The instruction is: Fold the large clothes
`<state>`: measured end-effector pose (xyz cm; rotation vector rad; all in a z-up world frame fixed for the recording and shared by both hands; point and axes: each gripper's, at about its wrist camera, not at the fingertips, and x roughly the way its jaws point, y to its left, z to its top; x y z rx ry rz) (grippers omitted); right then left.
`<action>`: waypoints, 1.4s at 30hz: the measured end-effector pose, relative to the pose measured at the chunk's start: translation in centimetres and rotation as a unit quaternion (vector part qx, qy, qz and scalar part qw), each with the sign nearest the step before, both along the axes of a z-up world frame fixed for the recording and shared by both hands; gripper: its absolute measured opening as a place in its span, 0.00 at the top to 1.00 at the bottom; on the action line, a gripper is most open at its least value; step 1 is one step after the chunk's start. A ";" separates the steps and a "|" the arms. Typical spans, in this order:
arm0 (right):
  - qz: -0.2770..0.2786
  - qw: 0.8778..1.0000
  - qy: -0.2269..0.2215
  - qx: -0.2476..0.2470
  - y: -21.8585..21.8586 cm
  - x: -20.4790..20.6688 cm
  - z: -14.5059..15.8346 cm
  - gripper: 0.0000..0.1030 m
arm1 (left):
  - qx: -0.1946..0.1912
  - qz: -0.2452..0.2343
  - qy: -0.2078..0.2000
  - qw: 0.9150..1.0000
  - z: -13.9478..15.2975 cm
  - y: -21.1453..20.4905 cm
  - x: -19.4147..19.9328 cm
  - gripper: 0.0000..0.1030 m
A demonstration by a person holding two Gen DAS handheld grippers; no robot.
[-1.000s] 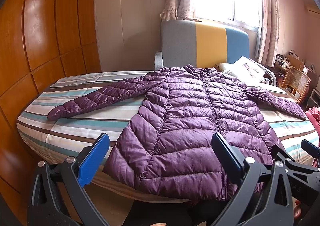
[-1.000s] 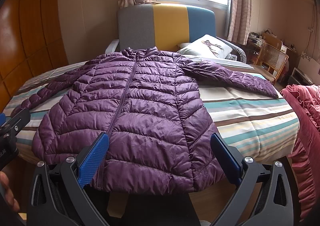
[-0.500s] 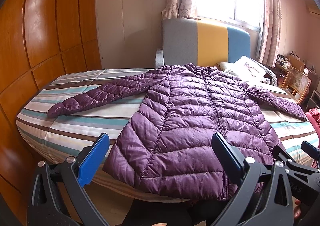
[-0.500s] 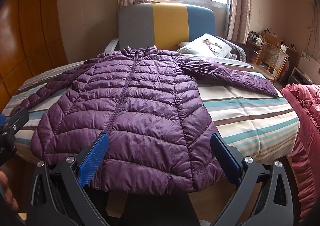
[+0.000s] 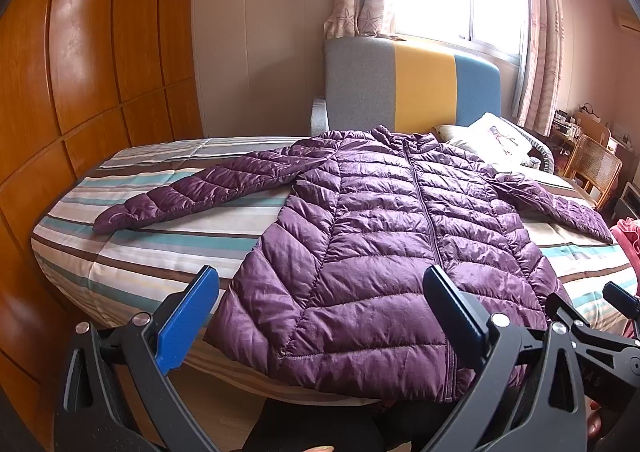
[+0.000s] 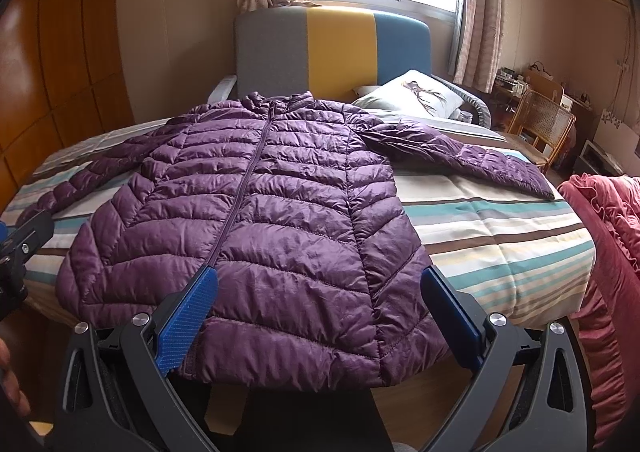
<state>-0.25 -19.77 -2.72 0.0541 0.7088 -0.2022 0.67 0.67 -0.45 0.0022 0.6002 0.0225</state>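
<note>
A purple quilted puffer jacket [image 5: 392, 236] lies flat and zipped on the striped bed [image 5: 132, 252], sleeves spread to both sides, hem hanging over the near edge. It also shows in the right wrist view [image 6: 264, 211]. My left gripper [image 5: 320, 292] is open and empty, held in front of the hem's left half. My right gripper [image 6: 318, 292] is open and empty, in front of the hem's right half. Neither touches the jacket.
A grey, yellow and blue headboard [image 5: 408, 87] stands at the far end with a white pillow [image 6: 412, 99]. A wooden wardrobe [image 5: 80, 71] lines the left side. A red ruffled blanket [image 6: 612, 252] lies at the right, and a wicker chair [image 6: 540, 123] stands behind it.
Both grippers have shifted slightly, the left view drifting a little left and up. The jacket has not moved and both grippers stay open.
</note>
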 end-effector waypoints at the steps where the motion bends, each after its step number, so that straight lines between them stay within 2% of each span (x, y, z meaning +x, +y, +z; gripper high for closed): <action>1: -0.001 1.000 0.001 0.000 -0.1 0.0 0.0 0.03 | 0.001 0.000 0.000 1.000 0.0 0.0 0.0 0.02; 14: -0.007 1.000 0.007 -0.003 -0.8 0.5 -0.6 0.03 | -0.002 0.004 0.002 1.000 -0.5 0.1 0.6 0.02; 19: -0.011 1.000 0.026 0.000 -1.3 1.3 -1.7 0.03 | -0.008 -0.012 0.023 1.000 -1.2 -0.3 2.0 0.02; 24: -0.035 0.998 0.049 0.021 -3.3 2.6 -2.7 0.03 | -0.031 -0.036 0.082 0.995 -2.8 -1.2 5.2 0.02; 30: -0.054 0.995 0.073 0.036 -5.3 5.1 -4.0 0.03 | 0.000 -0.051 0.075 0.996 -2.9 -2.9 8.4 0.02; 37: -0.090 0.992 0.084 0.033 -8.9 7.9 -4.3 0.03 | 0.011 -0.060 0.099 0.993 -4.2 -4.3 13.1 0.02; 42: -0.136 0.985 0.091 0.058 -14.0 10.4 -5.5 0.03 | 0.017 -0.083 0.117 0.989 -5.6 -6.2 16.8 0.02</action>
